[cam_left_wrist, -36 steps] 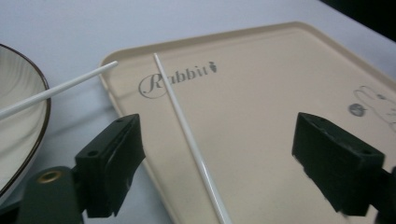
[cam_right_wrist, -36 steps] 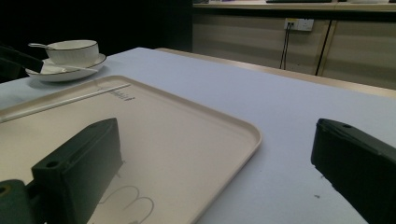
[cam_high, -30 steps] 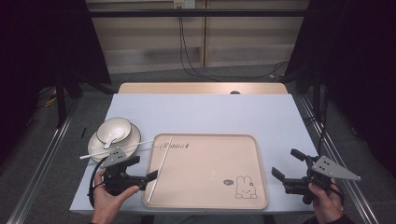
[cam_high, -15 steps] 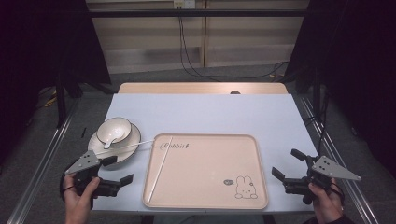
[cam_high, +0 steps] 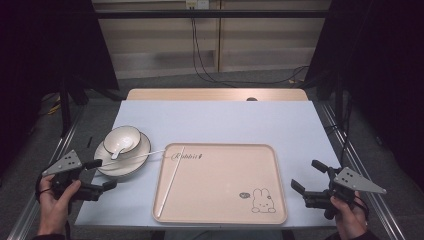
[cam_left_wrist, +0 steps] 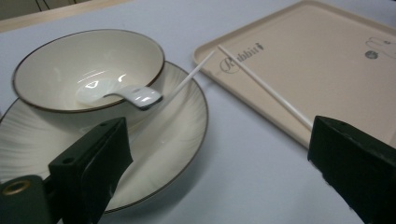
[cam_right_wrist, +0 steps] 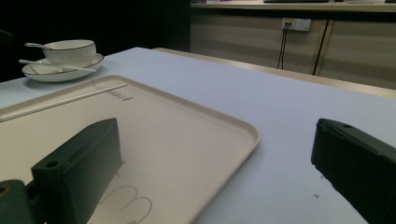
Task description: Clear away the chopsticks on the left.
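A beige tray (cam_high: 220, 146) with a rabbit print lies in the middle of the table. One white chopstick (cam_high: 171, 182) rests along the tray's left side. A second chopstick (cam_high: 135, 156) lies from the plate (cam_high: 142, 150) to the tray's corner. On the plate sits a white bowl (cam_high: 122, 137) with a spoon (cam_high: 118, 149) in it. My left gripper (cam_high: 105, 174) is open and empty at the front left, just short of the plate (cam_left_wrist: 177, 121). My right gripper (cam_high: 305, 175) is open and empty at the tray's right edge (cam_right_wrist: 187, 126).
The table's front edge runs right under both hands. A wooden strip (cam_high: 215, 94) borders the far side, with cables (cam_high: 200, 55) hanging behind it. Bare blue-grey tabletop (cam_high: 220, 120) stretches beyond the tray.
My left gripper has drawn back leftward from the tray's left edge to the table's front left corner, still open. The right gripper and both chopsticks have stayed put.
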The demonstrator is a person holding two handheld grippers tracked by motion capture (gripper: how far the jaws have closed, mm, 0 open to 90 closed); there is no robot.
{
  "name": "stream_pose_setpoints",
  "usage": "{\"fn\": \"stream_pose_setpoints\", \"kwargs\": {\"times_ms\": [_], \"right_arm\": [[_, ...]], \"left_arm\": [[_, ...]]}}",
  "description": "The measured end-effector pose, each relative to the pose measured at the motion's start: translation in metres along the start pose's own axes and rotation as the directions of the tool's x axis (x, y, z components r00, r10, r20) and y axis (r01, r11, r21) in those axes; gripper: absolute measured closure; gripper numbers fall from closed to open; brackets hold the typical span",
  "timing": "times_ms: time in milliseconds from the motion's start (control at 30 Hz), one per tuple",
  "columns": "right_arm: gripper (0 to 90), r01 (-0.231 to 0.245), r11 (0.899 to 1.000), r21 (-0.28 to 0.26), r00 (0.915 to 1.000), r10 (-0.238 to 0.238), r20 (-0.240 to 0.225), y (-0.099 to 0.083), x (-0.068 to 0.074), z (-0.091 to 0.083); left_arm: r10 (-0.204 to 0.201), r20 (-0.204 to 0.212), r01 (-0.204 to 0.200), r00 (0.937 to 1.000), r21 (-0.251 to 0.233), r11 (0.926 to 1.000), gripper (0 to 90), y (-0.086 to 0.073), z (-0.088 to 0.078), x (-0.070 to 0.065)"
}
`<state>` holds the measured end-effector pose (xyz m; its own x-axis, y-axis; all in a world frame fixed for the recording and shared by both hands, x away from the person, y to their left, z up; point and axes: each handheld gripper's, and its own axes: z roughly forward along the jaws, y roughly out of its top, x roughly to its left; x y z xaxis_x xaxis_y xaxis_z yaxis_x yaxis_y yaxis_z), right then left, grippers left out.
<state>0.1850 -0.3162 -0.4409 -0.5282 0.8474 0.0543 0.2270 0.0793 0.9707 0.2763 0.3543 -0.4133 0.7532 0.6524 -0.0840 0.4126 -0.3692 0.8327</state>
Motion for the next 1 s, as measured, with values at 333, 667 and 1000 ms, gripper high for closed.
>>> {"fn": "stream_pose_setpoints", "kwargs": {"times_ms": [333, 667, 1000], "right_arm": [[1.3, -0.003, 1.0, 0.007, 1.0, 0.003, 0.005, 0.0, 0.0, 0.0], [1.4, -0.007, 1.0, 0.013, 1.0, 0.007, 0.007, -0.001, 0.0, -0.001], [1.4, 0.008, 1.0, 0.016, 1.0, -0.008, 0.002, -0.001, 0.0, -0.002]], "left_arm": [[0.006, -0.035, -0.003, 0.9994, 0.077, 0.9971, 12.9, -0.001, 0.009, 0.035], [0.066, -0.03, -0.061, 0.9974, 0.132, 0.9894, 42.4, -0.006, 0.03, 0.054], [0.097, -0.005, -0.094, 0.9952, 0.206, 0.9741, 60.7, -0.005, 0.044, 0.059]]}}
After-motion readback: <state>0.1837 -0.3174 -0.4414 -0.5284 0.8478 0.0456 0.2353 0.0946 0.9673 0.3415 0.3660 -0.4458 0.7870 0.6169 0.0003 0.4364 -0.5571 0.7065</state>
